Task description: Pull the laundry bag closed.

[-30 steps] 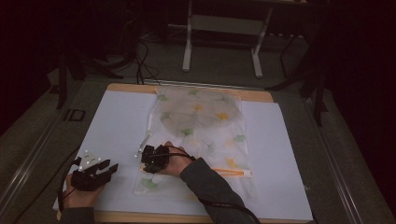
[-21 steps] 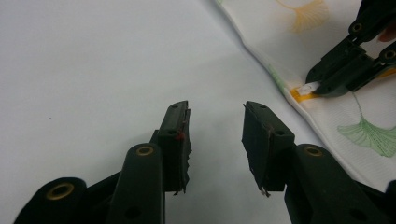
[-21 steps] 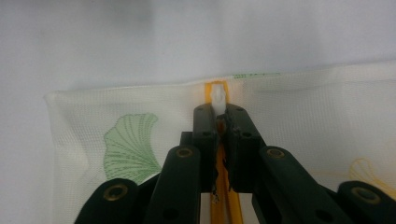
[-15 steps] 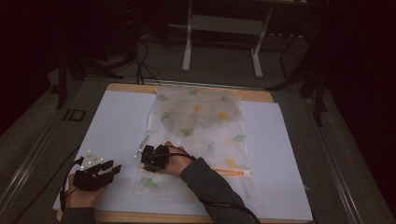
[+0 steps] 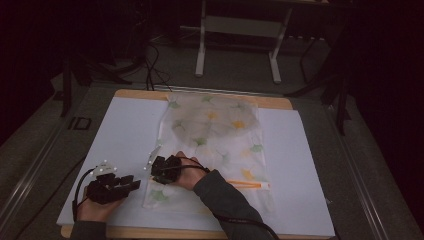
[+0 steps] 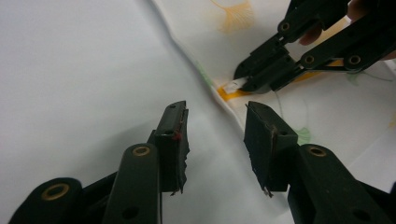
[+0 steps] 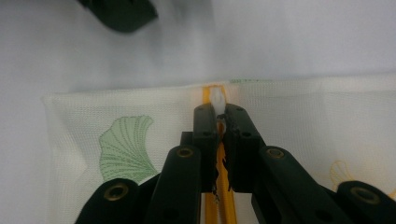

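the white zipper pull (image 7: 217, 99) sits at the end of the orange zipper (image 7: 212, 205), right at the edge of the bag (image 5: 220, 135). the bag is thin cloth with green and yellow leaf prints, and it lies flat on the white sheet (image 5: 120, 125) that covers the worktop (image 5: 280, 102), with its zipper end near the person.

the right tool (image 7: 218, 114) has just been closing, and now its two black jaws are clenched on that little white pull. in the left tool view you can see the same pinch from the side — the pull pokes out between the jaw tips (image 6: 232, 86). so the grab looks done, and i think the next thing is to slide the pull along the orange zipper to open or shut the bag.

the left tool (image 6: 215, 122) has just been opening a bit more. its jaws stand wide apart with nothing between them, and they hover just beside the edge of the bag, close to the zipper end. from above, the left tool (image 5: 131, 183) rests on the white sheet next to the bag's near left corner. i think it is getting ready to hold the cloth down — if nobody holds the bag, it may bunch up and slide along when the pull is dragged.
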`<action>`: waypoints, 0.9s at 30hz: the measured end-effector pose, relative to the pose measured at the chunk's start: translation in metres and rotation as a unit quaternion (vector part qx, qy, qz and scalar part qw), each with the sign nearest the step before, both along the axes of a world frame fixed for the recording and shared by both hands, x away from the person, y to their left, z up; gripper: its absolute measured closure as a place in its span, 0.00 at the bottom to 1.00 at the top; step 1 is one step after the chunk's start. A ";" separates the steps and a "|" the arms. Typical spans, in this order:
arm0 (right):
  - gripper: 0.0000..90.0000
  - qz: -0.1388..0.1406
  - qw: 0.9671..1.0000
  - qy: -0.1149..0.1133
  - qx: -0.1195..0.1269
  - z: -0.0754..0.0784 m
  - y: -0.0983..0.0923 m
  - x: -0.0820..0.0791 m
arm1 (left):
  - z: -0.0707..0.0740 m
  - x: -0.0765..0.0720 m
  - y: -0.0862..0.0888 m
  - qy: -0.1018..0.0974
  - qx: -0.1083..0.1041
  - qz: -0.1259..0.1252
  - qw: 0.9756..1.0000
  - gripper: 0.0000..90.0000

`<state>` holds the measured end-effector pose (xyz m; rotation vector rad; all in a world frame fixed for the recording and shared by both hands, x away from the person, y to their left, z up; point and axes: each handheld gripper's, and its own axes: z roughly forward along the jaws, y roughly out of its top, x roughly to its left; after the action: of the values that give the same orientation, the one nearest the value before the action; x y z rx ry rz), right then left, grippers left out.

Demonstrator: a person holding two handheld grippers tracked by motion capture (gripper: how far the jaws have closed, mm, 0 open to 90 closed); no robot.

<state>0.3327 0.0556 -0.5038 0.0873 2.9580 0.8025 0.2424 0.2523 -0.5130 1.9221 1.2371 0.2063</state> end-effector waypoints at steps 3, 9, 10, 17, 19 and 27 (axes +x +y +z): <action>0.93 -0.001 1.000 -0.004 0.004 0.001 -0.001 -0.002 | -0.002 0.003 -0.002 0.012 -0.015 0.003 1.000 0.64; 0.93 0.000 1.000 -0.011 0.011 0.003 -0.003 -0.003 | -0.007 0.009 -0.011 0.035 -0.047 -0.011 0.998 0.63; 0.93 0.000 1.000 -0.011 0.011 0.003 -0.003 -0.003 | -0.008 0.010 -0.012 0.039 -0.052 -0.012 0.998 0.63; 0.93 -0.001 1.000 -0.015 0.018 0.006 -0.004 -0.004 | -0.017 0.018 -0.012 0.078 -0.091 -0.025 0.992 0.64; 0.93 0.000 1.000 -0.017 0.019 0.006 -0.004 -0.004 | -0.018 0.020 -0.013 0.087 -0.101 -0.027 0.991 0.64; 0.93 0.002 1.000 -0.018 0.023 0.007 -0.005 -0.005 | -0.023 0.027 -0.013 0.098 -0.112 -0.033 0.988 0.73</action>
<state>0.3277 0.0501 -0.4973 0.0697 2.9061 0.8638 0.2691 0.2393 -0.5361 1.8152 1.2632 -0.1555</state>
